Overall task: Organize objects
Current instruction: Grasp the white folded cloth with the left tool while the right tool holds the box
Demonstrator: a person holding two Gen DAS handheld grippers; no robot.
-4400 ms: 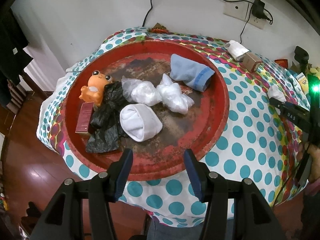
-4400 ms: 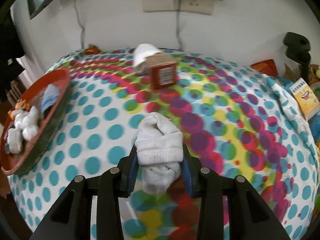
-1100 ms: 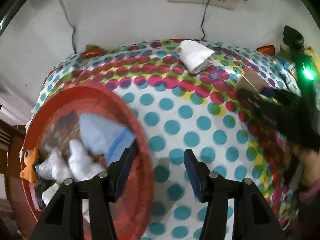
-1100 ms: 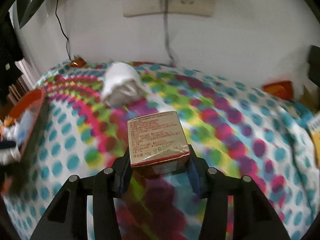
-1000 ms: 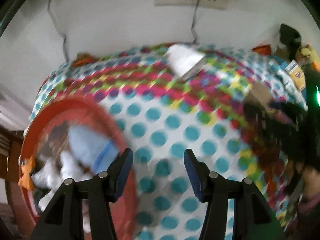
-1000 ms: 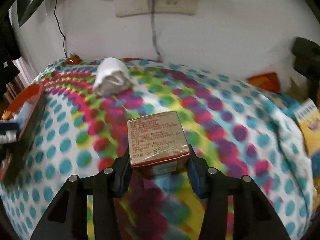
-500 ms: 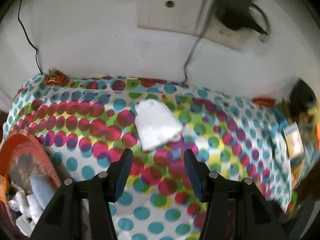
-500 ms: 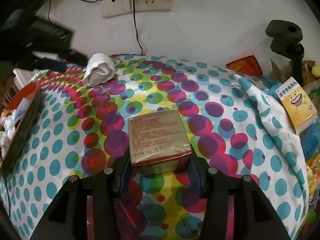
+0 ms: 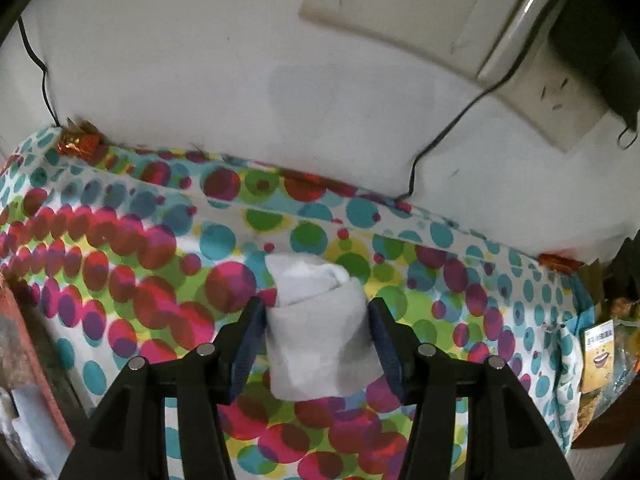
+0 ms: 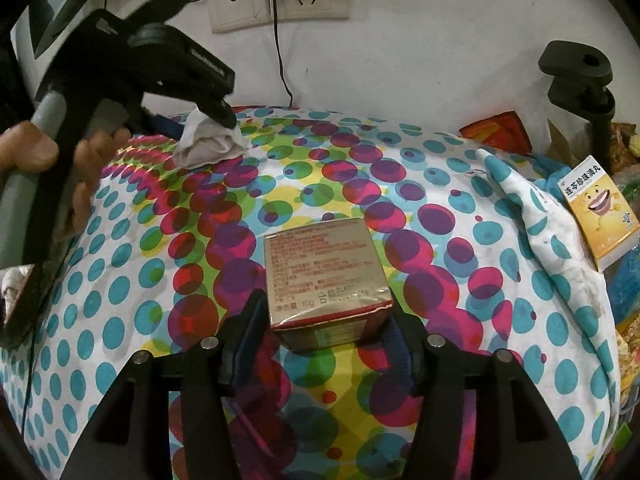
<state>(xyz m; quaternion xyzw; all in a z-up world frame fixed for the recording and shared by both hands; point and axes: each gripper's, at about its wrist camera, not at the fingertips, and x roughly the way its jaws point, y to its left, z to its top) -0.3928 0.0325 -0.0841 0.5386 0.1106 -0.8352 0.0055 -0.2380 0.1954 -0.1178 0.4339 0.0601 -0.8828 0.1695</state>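
Note:
A rolled white sock (image 9: 320,332) lies on the polka-dot tablecloth (image 9: 160,248) near the wall. My left gripper (image 9: 318,340) straddles it, a finger at each side, jaws wide and touching or nearly touching the sock. The sock also shows in the right wrist view (image 10: 208,146), under the left gripper's fingers (image 10: 216,110). My right gripper (image 10: 326,332) is shut on a small brown and red box (image 10: 326,276) held just above the cloth. The red tray's rim (image 9: 44,380) shows at the far left.
A wall socket plate (image 10: 280,0) with plugs and cables is behind the table. A yellow medicine box (image 10: 600,216), a black clamp stand (image 10: 576,76) and an orange packet (image 10: 500,132) sit at the right edge. A foil-wrapped sweet (image 9: 78,142) lies by the wall.
My left gripper has moved from the tray across to the far sock and now has it between its fingers. My right gripper has drawn back towards the front with the box.

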